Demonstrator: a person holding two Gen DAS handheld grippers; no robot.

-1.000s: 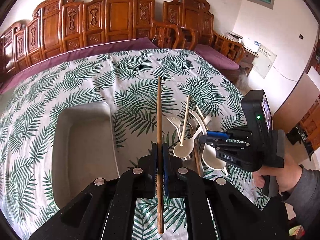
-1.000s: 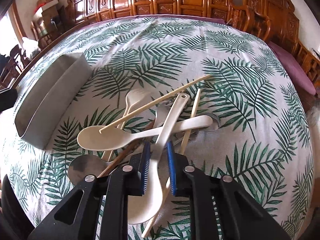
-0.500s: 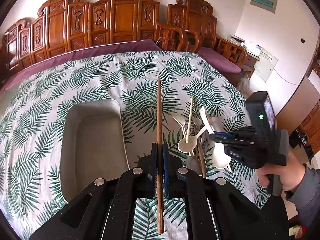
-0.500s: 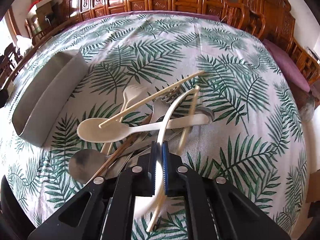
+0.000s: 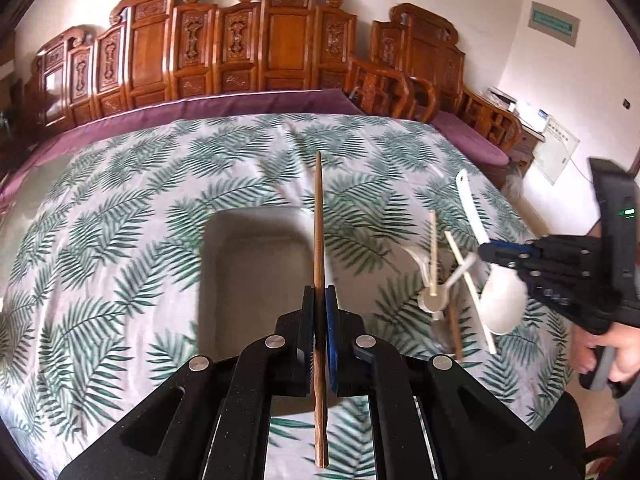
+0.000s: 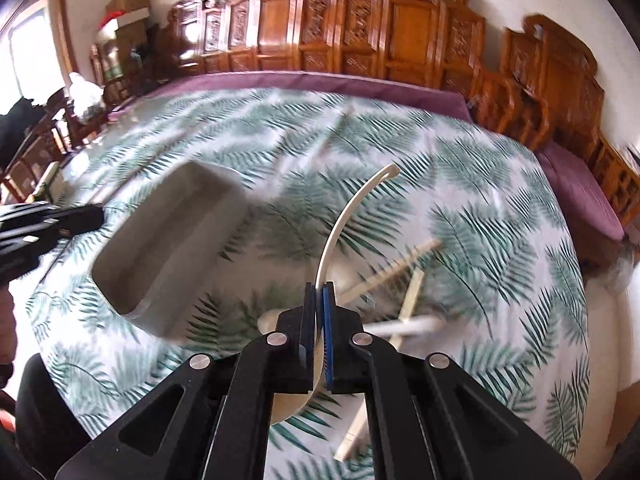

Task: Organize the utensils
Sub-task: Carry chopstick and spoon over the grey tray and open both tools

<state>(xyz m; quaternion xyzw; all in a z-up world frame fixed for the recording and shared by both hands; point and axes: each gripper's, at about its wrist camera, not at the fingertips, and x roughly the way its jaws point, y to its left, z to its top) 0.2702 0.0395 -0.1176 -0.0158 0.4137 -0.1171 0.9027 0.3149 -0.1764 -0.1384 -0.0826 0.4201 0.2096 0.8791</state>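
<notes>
My left gripper (image 5: 320,300) is shut on a brown wooden chopstick (image 5: 318,216), which points forward over the right edge of the grey tray (image 5: 248,276). My right gripper (image 6: 319,296) is shut on a cream plastic spoon (image 6: 348,216) and holds it lifted above the table, handle curving up and forward. In the left wrist view the right gripper (image 5: 486,248) holds that spoon (image 5: 502,304) above the utensil pile (image 5: 440,300). The tray also shows in the right wrist view (image 6: 168,248), to the left of the spoon.
Pale chopsticks (image 6: 392,272) and another cream spoon (image 6: 412,326) lie on the palm-leaf tablecloth (image 6: 480,200) under my right gripper. Carved wooden chairs (image 5: 248,40) line the table's far side. The left gripper shows at the left edge of the right wrist view (image 6: 52,220).
My right gripper closed on the cream spoon and lifted it off the pile. My left gripper moved left with the brown chopstick, so the tray now lies directly beneath it.
</notes>
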